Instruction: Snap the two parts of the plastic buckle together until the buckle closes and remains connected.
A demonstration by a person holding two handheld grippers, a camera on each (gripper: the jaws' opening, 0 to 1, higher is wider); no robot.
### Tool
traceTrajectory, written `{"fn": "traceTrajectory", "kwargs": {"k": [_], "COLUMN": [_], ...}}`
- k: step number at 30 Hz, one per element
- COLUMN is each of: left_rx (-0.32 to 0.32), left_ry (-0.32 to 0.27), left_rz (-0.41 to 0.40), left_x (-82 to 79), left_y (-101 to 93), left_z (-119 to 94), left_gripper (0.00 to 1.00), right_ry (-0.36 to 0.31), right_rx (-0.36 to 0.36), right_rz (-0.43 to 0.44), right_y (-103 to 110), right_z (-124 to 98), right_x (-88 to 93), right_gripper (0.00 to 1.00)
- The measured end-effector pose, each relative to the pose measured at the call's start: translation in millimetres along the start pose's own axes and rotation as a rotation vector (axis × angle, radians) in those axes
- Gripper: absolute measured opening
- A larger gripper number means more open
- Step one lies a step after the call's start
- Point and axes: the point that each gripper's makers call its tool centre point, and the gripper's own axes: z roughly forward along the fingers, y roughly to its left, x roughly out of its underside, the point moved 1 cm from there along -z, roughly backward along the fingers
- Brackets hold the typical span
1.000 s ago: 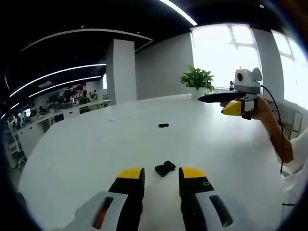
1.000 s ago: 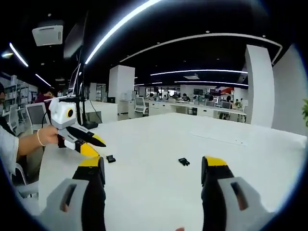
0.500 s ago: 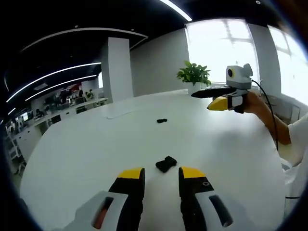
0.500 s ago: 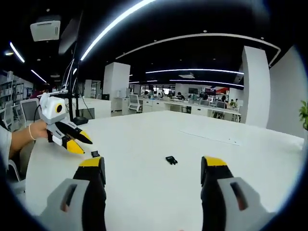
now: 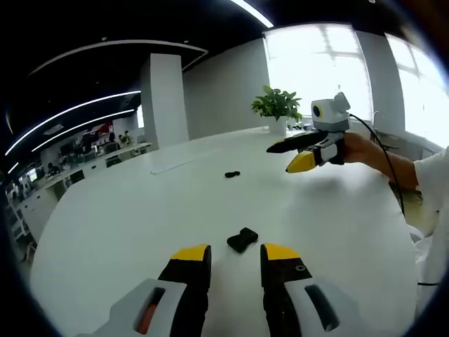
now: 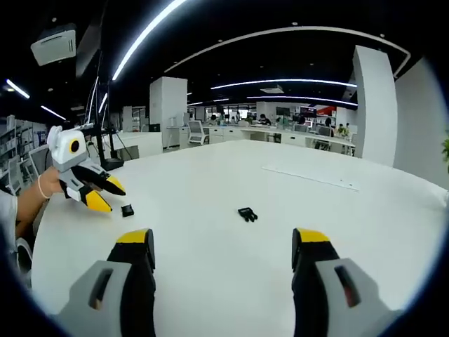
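Fingers of your left gripper (image 5: 235, 254) stand a little apart with nothing between them. In the left gripper view, one buckle part (image 5: 242, 239) lies on the white table (image 5: 126, 210) just ahead of the yellow tips, almost centred on the gap and slightly toward the right finger. Its long axis runs obliquely, rising toward the right, so it does not line up with the jaws. The second buckle part (image 5: 232, 174) lies well beyond the first, toward the table's far edge, too small to read its orientation. Your right gripper (image 5: 298, 156) hangs in the air to the right of that far part, its tips close together, though whether it is fully closed cannot be told from here.

In the right gripper view, the right gripper (image 6: 222, 242) has its fingers wide apart and empty. The second buckle part (image 6: 247, 214) lies ahead of the gap, near its centre line, clear of both tips. The first buckle part (image 6: 127, 210) sits well to the left of it, just beside your left gripper (image 6: 98, 195).

Judgement: neither part is yet held. Each gripper faces its own part, and the left is much the nearer. Expect to roll the left wrist to suit the oblique axis before closing.
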Motion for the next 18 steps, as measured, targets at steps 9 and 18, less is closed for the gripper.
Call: {"fn": "traceTrajectory", "kwargs": {"k": [9,18], "left_rx": [0.013,0.030], "left_ry": [-0.010,-0.019], "left_rz": [0.002,0.015], "left_x": [-3.2,-7.8], "left_y": [-1.2,-1.7], "left_z": [2.7,4.4], "left_gripper": [0.27,0.27], "right_ry": [0.030,0.024], "right_rx": [-0.005,-0.038], "right_rz": [-0.045,-0.037], "right_y": [-4.4,0.8], "right_z": [5.9,9.4], "right_x": [2.4,0.9], "right_gripper": [0.81,0.81]}}
